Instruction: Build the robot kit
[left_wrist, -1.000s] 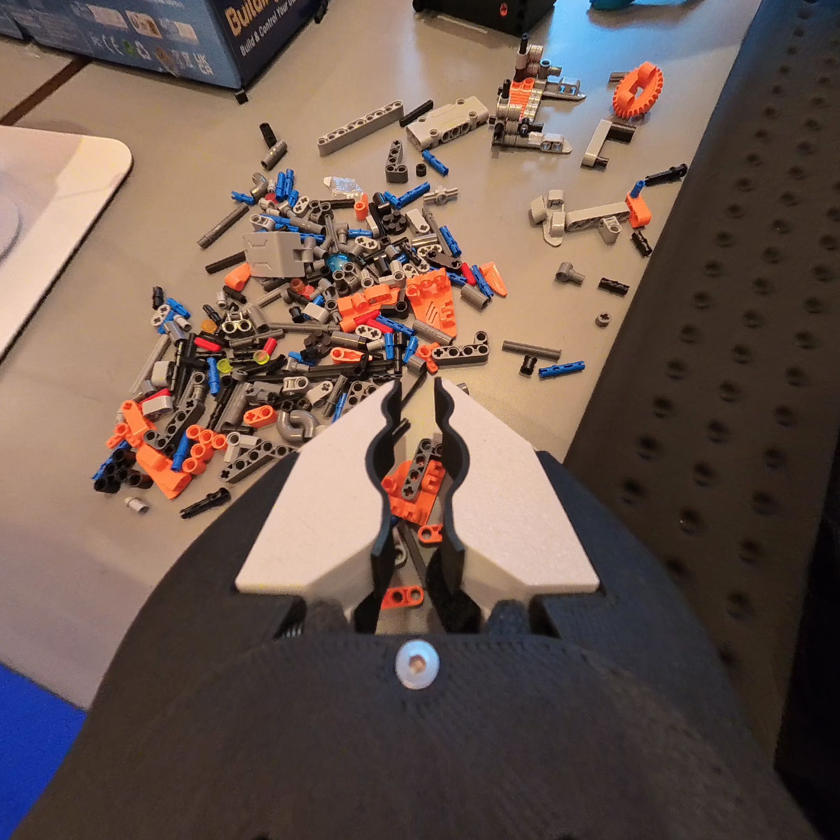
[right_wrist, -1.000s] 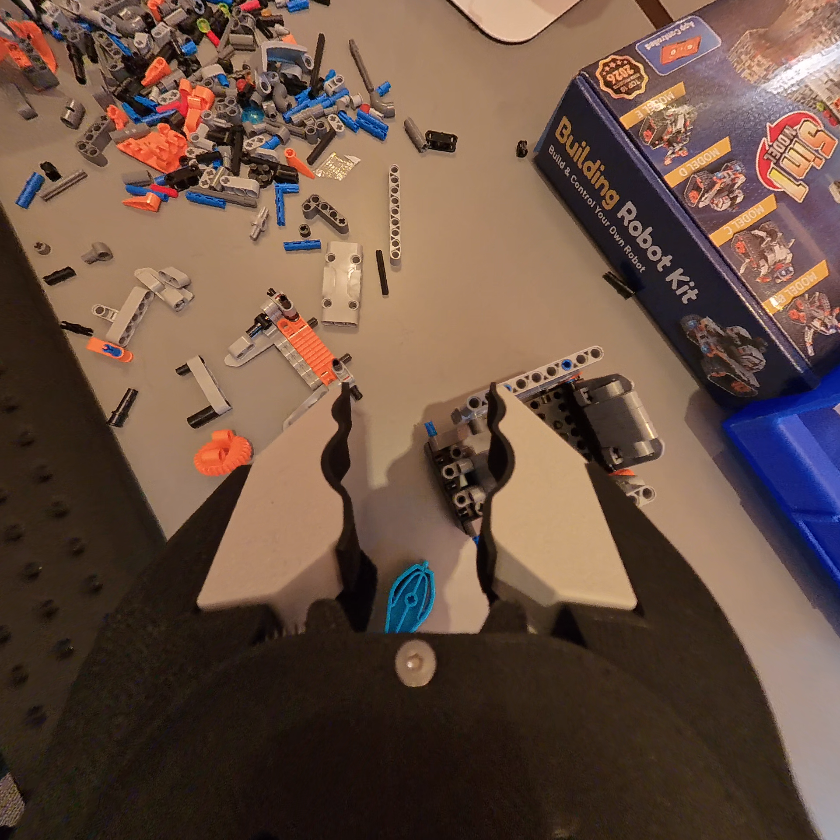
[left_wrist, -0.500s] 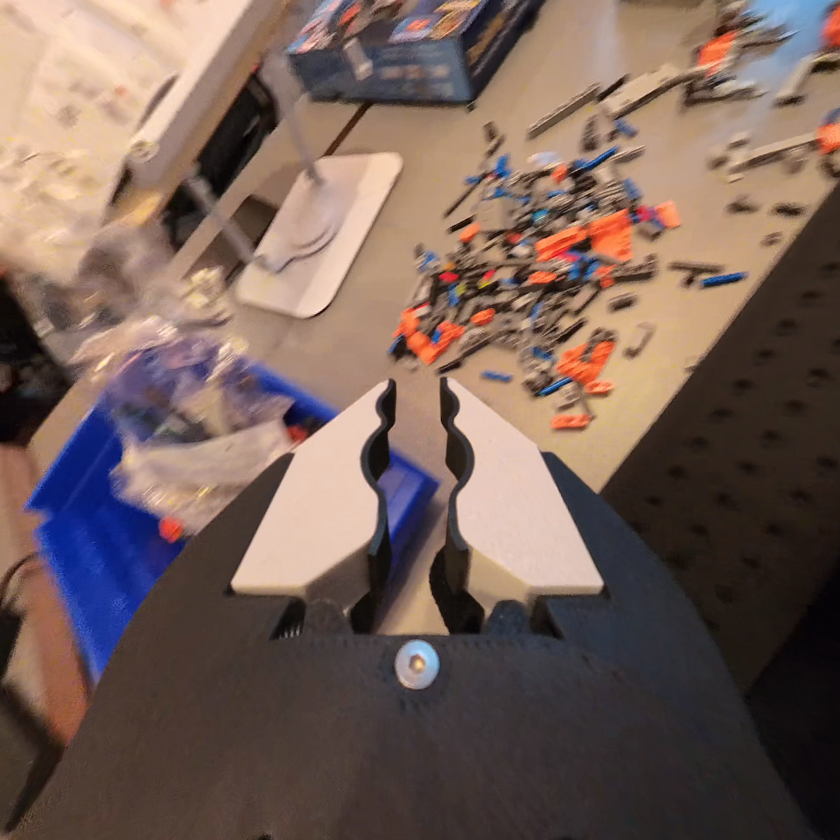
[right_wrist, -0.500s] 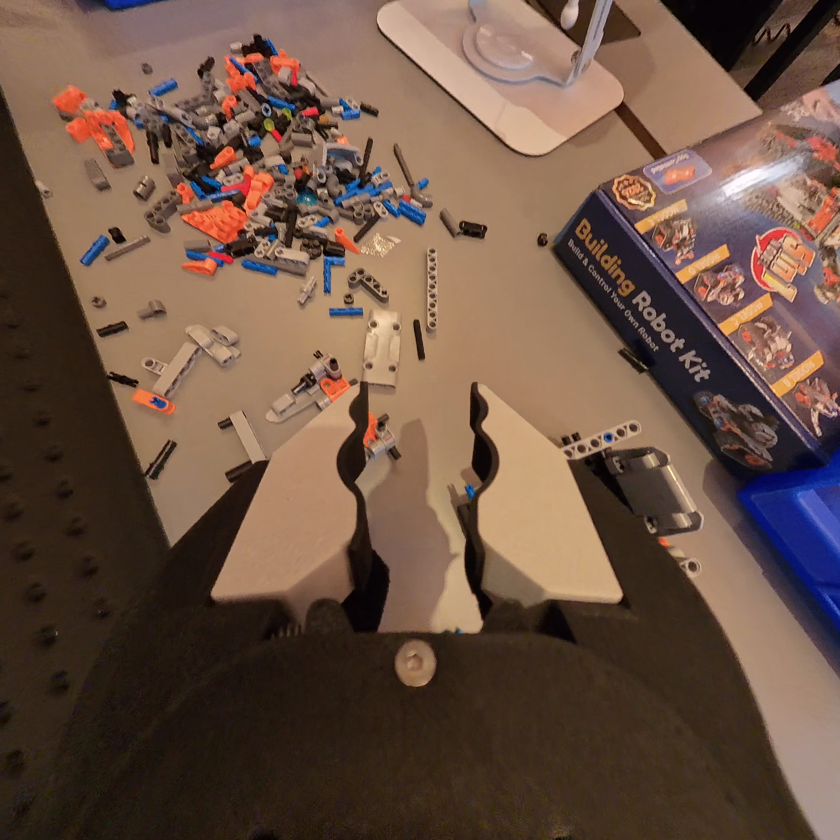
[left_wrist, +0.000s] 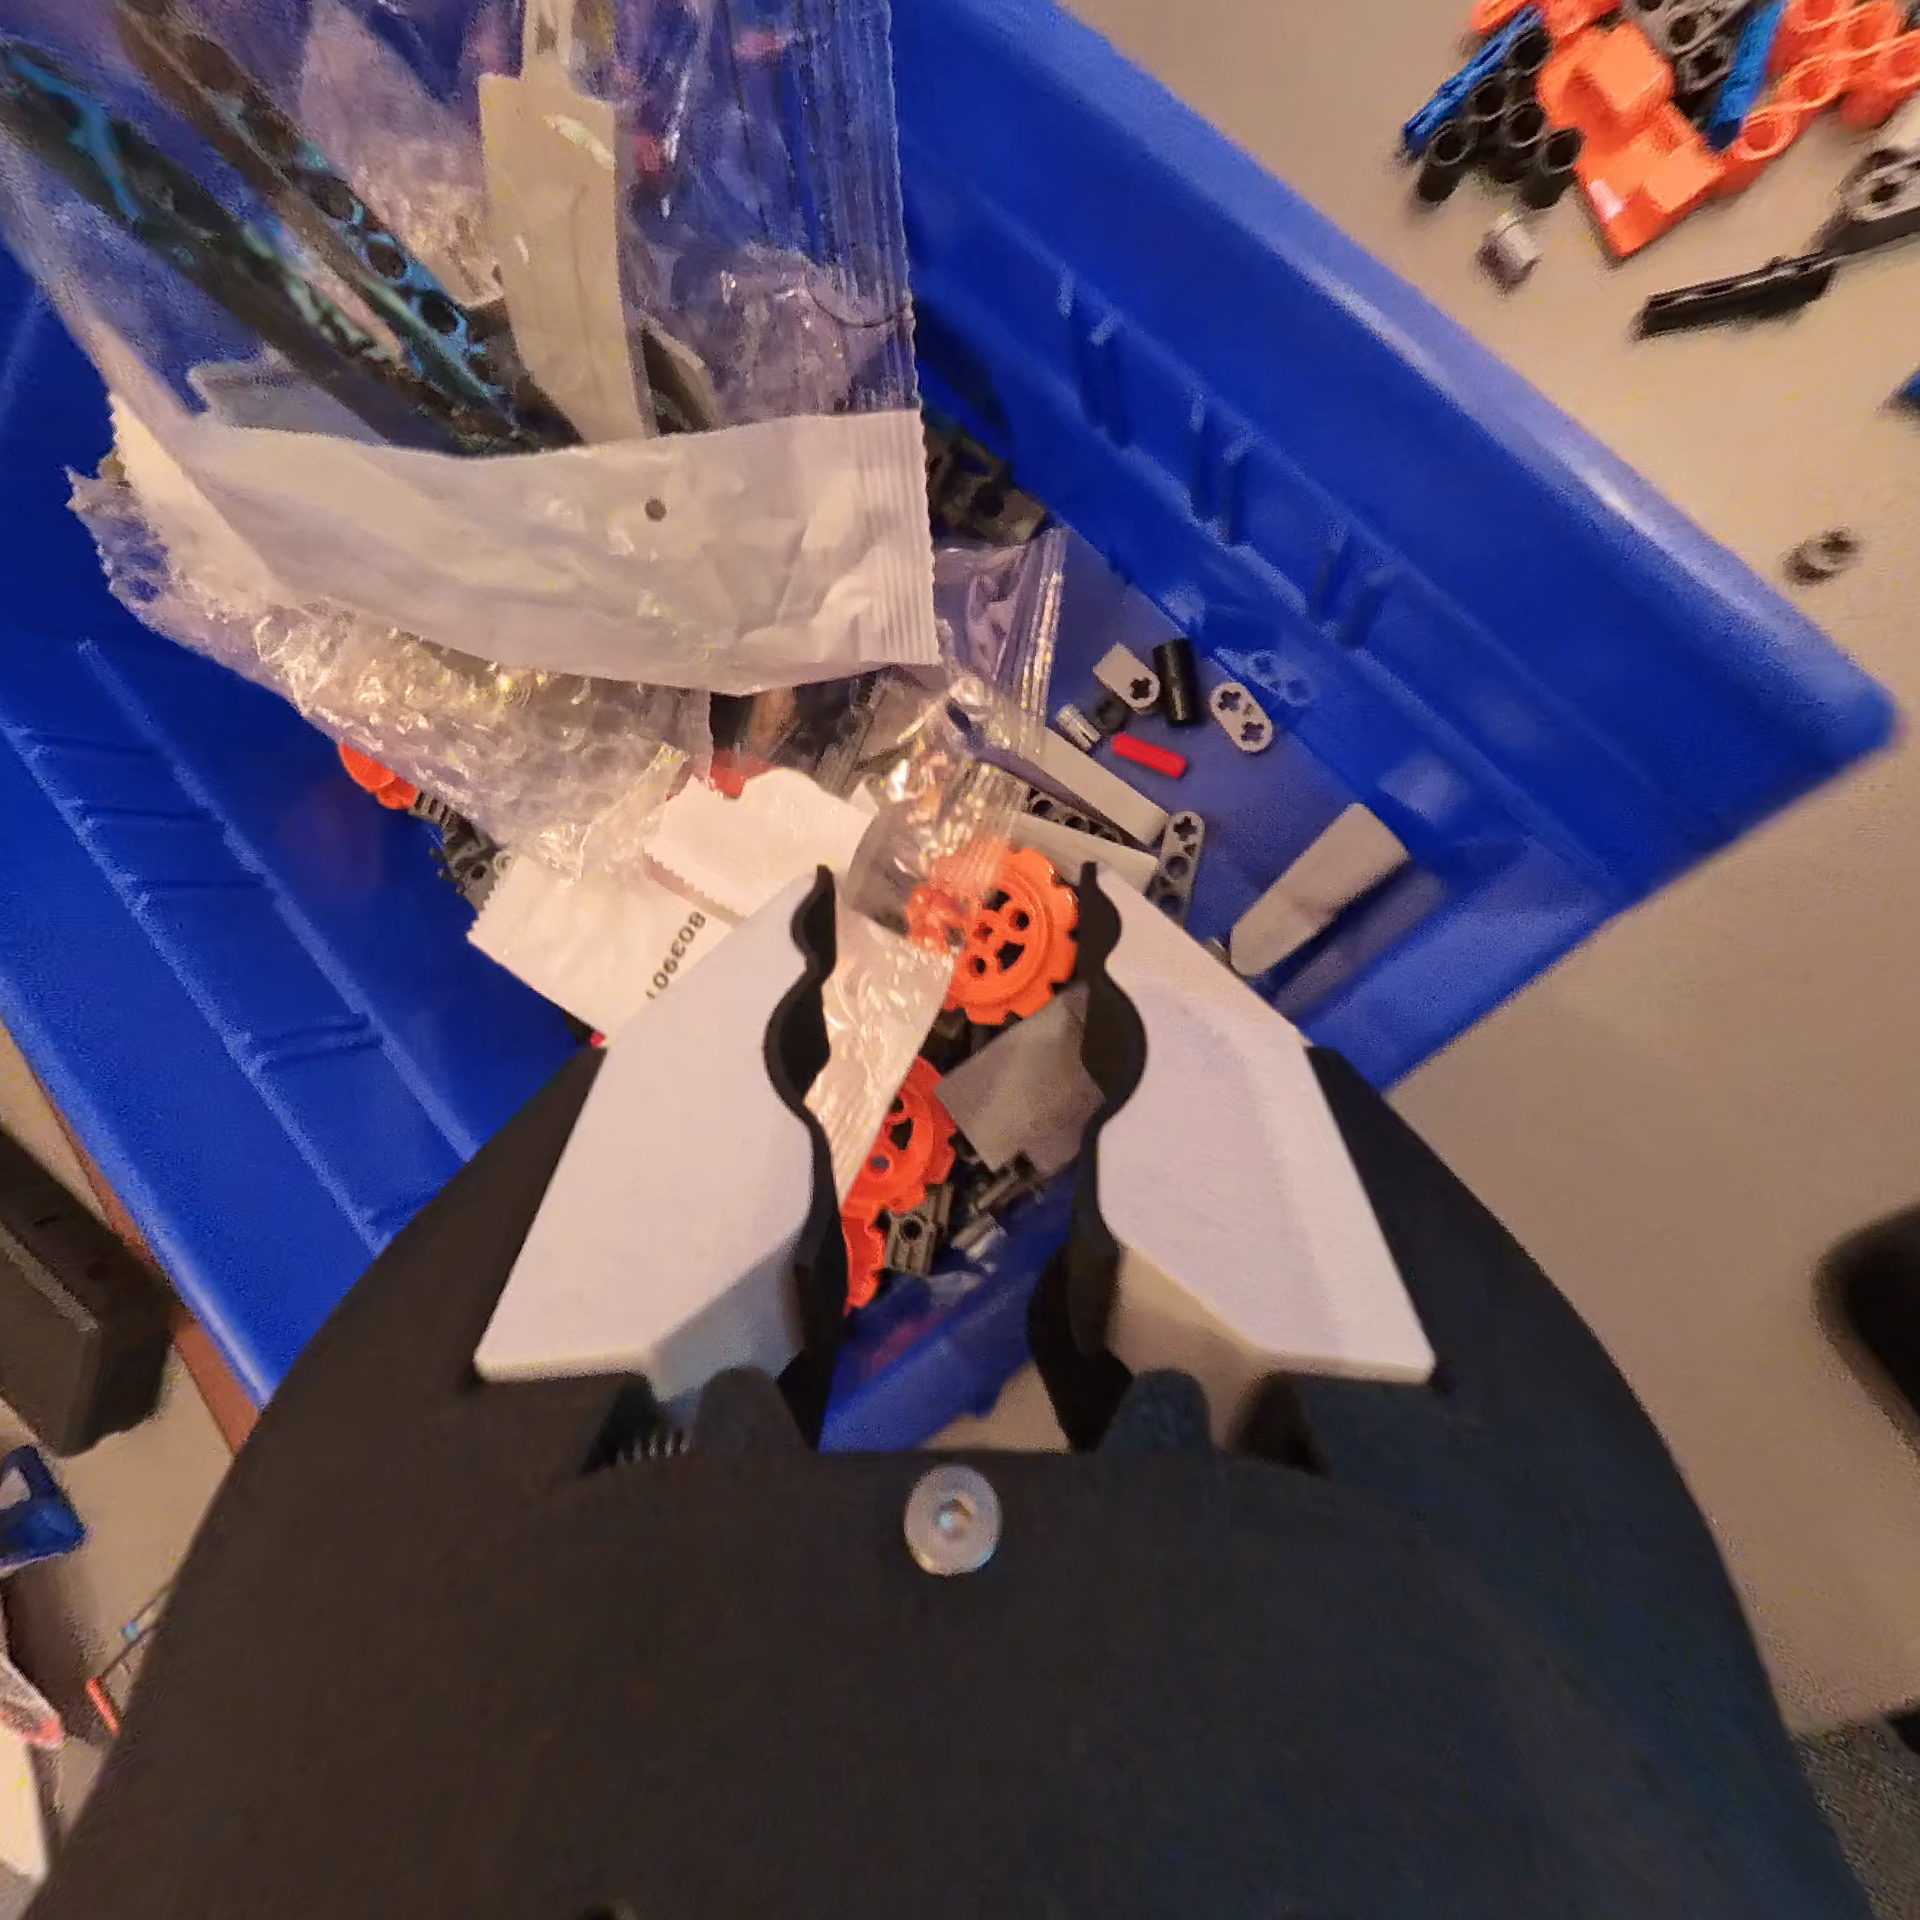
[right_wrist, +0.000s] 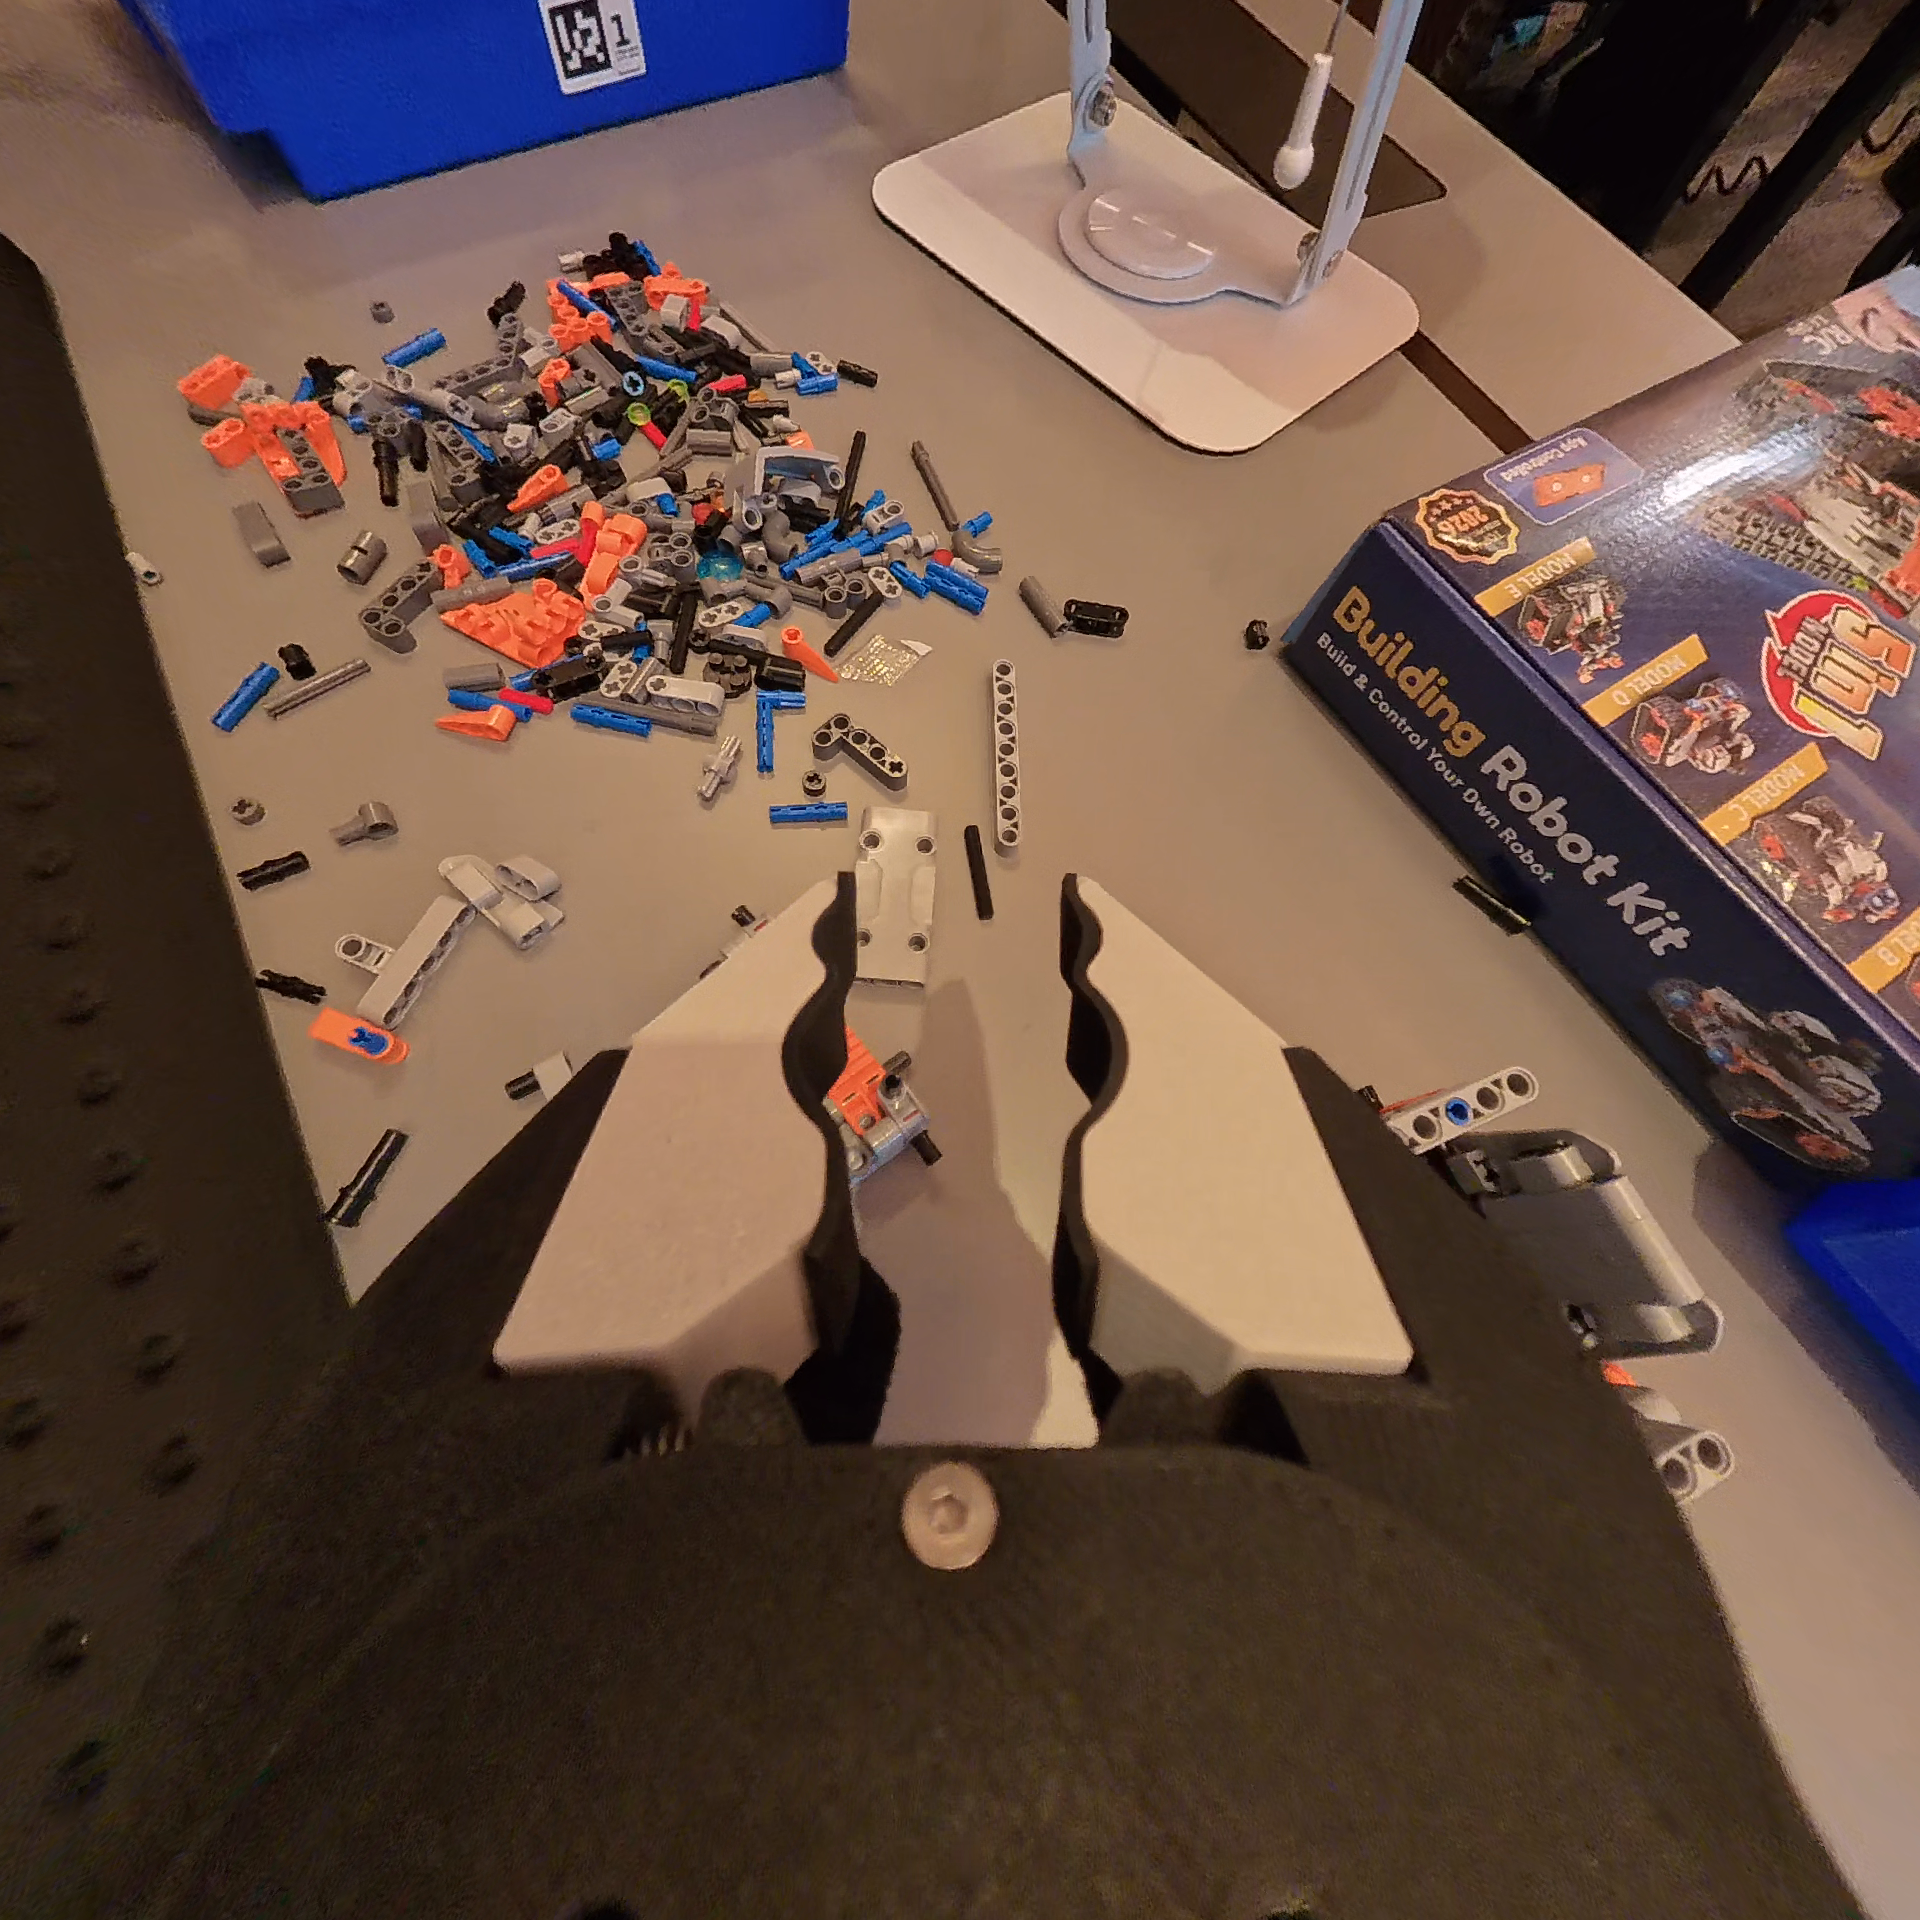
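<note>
Left gripper (left_wrist: 951, 914): I hang over the blue bin (left_wrist: 1299, 488), jaws apart, nothing held; an orange gear (left_wrist: 995, 948) sits between my tips, a clear plastic strip (left_wrist: 878, 1023) draped across the gap.

Around the gear: a second orange gear (left_wrist: 894, 1164) at 7 o'clock, a grey wedge piece (left_wrist: 1023, 1096) at 5, clear bags (left_wrist: 540, 416) heaped from 10 to 12 (blurred, contents unclear).

Doing it well: my guess is a grip here goes best straight down, tips clear of the plastic film.

Right gripper (right_wrist: 951, 904): jaws wide, empty, above the grey table (right_wrist: 1195, 810).

Near my right tips: a flat grey plate (right_wrist: 894, 899) just at 11 o'clock, a small orange-and-grey assembly (right_wrist: 878, 1112) by the left finger, the loose pile of parts (right_wrist: 623, 540) at 10, a printed box (right_wrist: 1662, 748) at 2.
</note>
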